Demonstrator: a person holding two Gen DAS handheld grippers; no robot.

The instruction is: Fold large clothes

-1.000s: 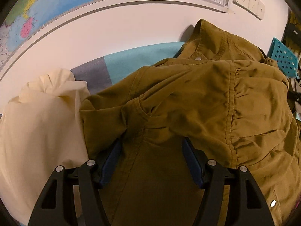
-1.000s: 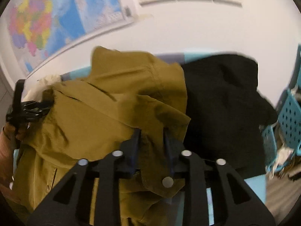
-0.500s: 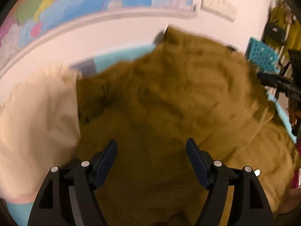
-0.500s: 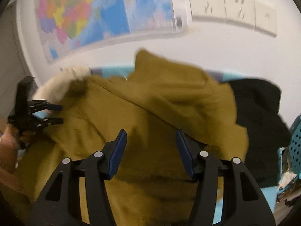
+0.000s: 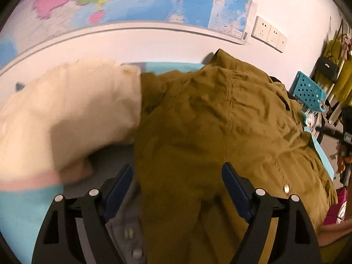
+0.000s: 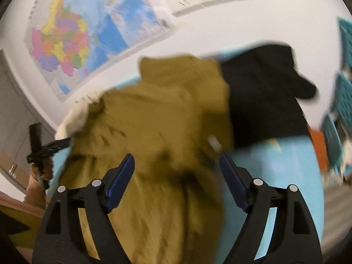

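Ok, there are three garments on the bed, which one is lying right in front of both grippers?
The olive-brown jacket; the cream garment lies to its left, the black one to its right.

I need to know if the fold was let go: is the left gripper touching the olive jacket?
Cannot tell. In the left wrist view the left gripper is wide open with the olive jacket lying between its fingers, but that view cannot show whether the pads graze the cloth.

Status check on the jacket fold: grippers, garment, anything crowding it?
Left gripper open, right gripper open, neither gripping. Olive jacket lies rumpled on the table. Cream garment crowds its left side, black garment its right.
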